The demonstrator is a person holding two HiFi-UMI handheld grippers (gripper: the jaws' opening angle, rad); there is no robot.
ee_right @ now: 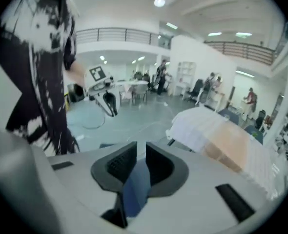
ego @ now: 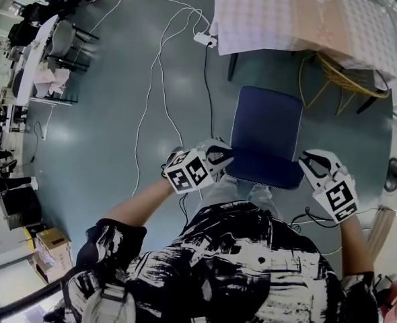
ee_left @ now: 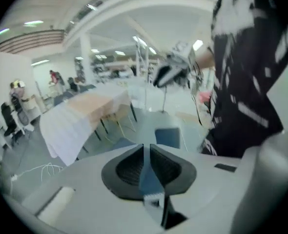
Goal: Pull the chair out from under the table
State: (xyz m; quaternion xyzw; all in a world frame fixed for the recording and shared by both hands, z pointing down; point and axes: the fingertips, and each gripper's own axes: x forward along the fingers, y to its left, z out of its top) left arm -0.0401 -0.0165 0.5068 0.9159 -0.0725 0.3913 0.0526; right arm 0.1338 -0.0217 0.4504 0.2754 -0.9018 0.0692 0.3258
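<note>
Left gripper [ego: 220, 155] and right gripper [ego: 310, 160] (nearly closed) flank the chair [ego: 266, 133].

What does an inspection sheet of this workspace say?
Surface: smooth grey floor.
Job's things: blue chair stands clear of the clothed table.
Clutter: cardboard box at the left; yellow wire frame under the table.
Grippers: left tool and right tool by the chair's near corners, jaws almost together, nothing seen gripped.
Cables: white cables and a black cable cross the floor to a power strip.
Surroundings: open hall, white desk, people far off.
</note>
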